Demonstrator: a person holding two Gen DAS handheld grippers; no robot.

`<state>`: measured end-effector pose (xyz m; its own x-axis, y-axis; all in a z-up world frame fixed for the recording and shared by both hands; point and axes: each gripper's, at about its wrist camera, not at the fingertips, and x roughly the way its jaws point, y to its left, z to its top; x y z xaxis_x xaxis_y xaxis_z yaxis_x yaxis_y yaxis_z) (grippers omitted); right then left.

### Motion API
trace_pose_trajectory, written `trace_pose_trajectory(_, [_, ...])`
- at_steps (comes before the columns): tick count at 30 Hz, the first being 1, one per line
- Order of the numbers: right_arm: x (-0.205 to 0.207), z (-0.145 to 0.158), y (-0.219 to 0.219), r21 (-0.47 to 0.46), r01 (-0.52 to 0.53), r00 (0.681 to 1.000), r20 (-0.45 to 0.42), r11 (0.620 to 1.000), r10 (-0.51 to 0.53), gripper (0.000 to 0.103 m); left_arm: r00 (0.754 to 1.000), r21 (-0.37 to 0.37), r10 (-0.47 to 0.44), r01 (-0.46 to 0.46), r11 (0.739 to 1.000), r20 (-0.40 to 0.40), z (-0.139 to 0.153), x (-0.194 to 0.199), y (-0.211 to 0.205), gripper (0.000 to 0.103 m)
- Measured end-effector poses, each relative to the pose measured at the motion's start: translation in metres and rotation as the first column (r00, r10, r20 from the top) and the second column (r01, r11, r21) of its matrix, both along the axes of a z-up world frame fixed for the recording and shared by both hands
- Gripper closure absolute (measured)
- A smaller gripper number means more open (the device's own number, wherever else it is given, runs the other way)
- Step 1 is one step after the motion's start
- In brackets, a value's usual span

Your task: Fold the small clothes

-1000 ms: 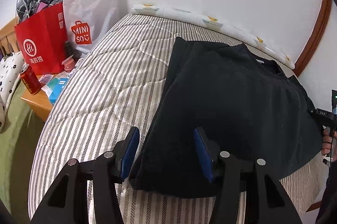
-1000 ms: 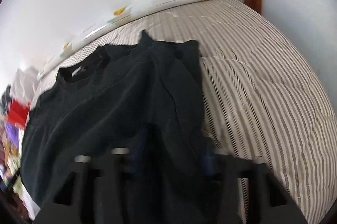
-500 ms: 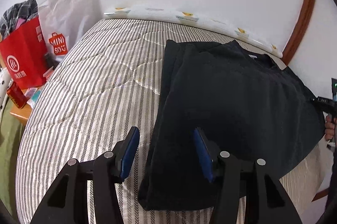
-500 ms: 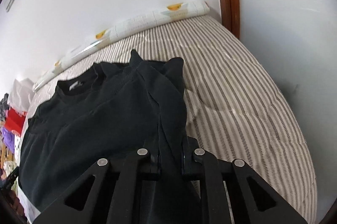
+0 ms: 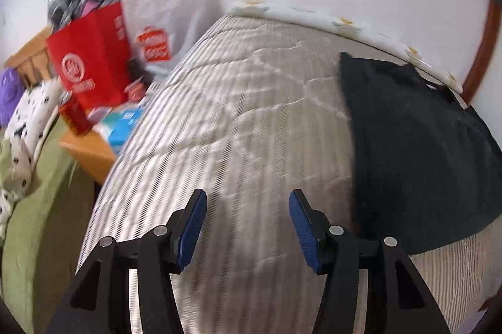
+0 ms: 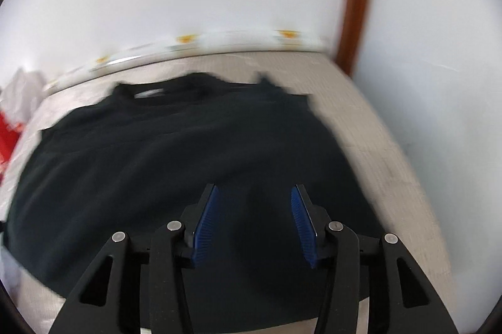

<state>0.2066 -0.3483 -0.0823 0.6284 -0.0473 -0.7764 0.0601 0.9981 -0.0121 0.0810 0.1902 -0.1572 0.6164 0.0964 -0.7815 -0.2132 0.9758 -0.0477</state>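
Both claws spread, empty; right claw [image 6: 252, 221] just opened over shirt [image 6: 188, 164]. Risk: released fold slumps open on bed [image 5: 238, 120].

1. I see a black shirt [image 6: 175, 164] on the grey-and-white striped bed [image 5: 238, 145].
2. My tools carry blue pads [image 5: 191, 227].
3. The bag [image 5: 94, 57] is red with a white logo.

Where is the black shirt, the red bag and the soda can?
black shirt [image 6: 188, 164], right wrist view, middle of its front.
red bag [image 5: 91, 57], left wrist view, its printed front.
soda can [image 5: 73, 115], left wrist view, its side.
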Motion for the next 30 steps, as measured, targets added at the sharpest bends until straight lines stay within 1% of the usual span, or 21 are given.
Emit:
trace_pose_trajectory(2, [-0.005, 0.004, 0.036, 0.018, -0.043, 0.999, 0.008, 0.999, 0.043, 0.055, 1.0, 0.006, 0.008, -0.008, 1.0, 0.005, -0.002, -0.003, 0.01, 0.051])
trace_pose_trajectory(4, [-0.009, 0.005, 0.079, 0.053, -0.098, 0.995, 0.019, 0.994, 0.097, 0.053, 1.0, 0.036, 0.025, -0.025, 0.999, 0.001, -0.004, -0.002, 0.017, 0.051])
trace_pose_trajectory(5, [-0.012, 0.005, 0.098, 0.072, -0.126, 0.992, 0.024, 0.989, 0.125, 0.05, 1.0, 0.04, 0.026, -0.026, 0.999, 0.001, -0.004, -0.001, 0.019, 0.051])
trace_pose_trajectory(6, [-0.017, 0.004, 0.126, 0.093, -0.168, 0.986, 0.031, 0.982, 0.165, 0.048, 1.0, 0.042, 0.027, -0.027, 0.999, 0.0, -0.004, 0.0, 0.021, 0.051])
trace_pose_trajectory(9, [-0.029, -0.006, 0.188, 0.073, -0.252, 0.968, 0.039, 0.965, 0.25, 0.046, 1.0, 0.056, 0.013, -0.013, 0.998, -0.001, -0.005, 0.004, 0.023, 0.051])
trace_pose_trajectory(12, [-0.044, -0.023, 0.239, 0.058, -0.333, 0.943, 0.009, 0.941, 0.333, 0.046, 1.0, 0.064, -0.005, 0.005, 0.998, -0.004, -0.006, 0.008, 0.024, 0.051])
trace_pose_trajectory(14, [-0.056, -0.028, 0.251, 0.021, -0.346, 0.938, 0.006, 0.938, 0.346, 0.046, 1.0, 0.07, -0.017, 0.018, 0.997, -0.009, -0.005, 0.011, 0.023, 0.051])
trace_pose_trajectory(16, [-0.069, -0.031, 0.262, -0.053, -0.345, 0.938, 0.005, 0.937, 0.346, 0.046, 1.0, 0.068, -0.02, 0.021, 0.997, -0.011, -0.006, 0.012, 0.024, 0.049])
trace_pose_trajectory(17, [-0.072, -0.031, 0.264, -0.055, -0.351, 0.936, 0.0, 0.935, 0.352, 0.046, 1.0, 0.064, -0.019, 0.02, 0.998, -0.011, -0.006, 0.012, 0.025, 0.048])
trace_pose_trajectory(19, [-0.082, -0.027, 0.262, -0.017, -0.368, 0.93, -0.02, 0.93, 0.367, 0.046, 1.0, 0.07, -0.024, 0.024, 0.997, -0.008, -0.006, 0.012, 0.024, 0.047])
trace_pose_trajectory(20, [-0.09, -0.024, 0.263, -0.002, -0.379, 0.925, -0.014, 0.925, 0.379, 0.046, 1.0, 0.07, -0.027, 0.027, 0.997, -0.009, -0.006, 0.013, 0.024, 0.046])
trace_pose_trajectory(23, [-0.11, -0.023, 0.282, -0.05, -0.429, 0.903, -0.011, 0.902, 0.429, 0.046, 0.999, 0.054, -0.032, 0.032, 0.998, -0.008, -0.006, 0.014, 0.027, 0.043])
trace_pose_trajectory(25, [-0.118, -0.027, 0.3, -0.093, -0.463, 0.886, -0.012, 0.881, 0.464, 0.044, 0.999, 0.061, -0.036, 0.037, 0.997, -0.013, -0.007, 0.015, 0.029, 0.04])
trace_pose_trajectory(28, [-0.12, -0.034, 0.32, -0.102, -0.504, 0.864, -0.036, 0.858, 0.503, 0.042, 0.999, 0.064, -0.032, 0.033, 0.997, -0.017, -0.008, 0.013, 0.032, 0.034])
trace_pose_trajectory(30, [-0.118, -0.039, 0.329, -0.124, -0.513, 0.858, -0.046, 0.85, 0.511, 0.039, 0.999, 0.062, -0.037, 0.038, 0.997, -0.021, -0.008, 0.014, 0.034, 0.029])
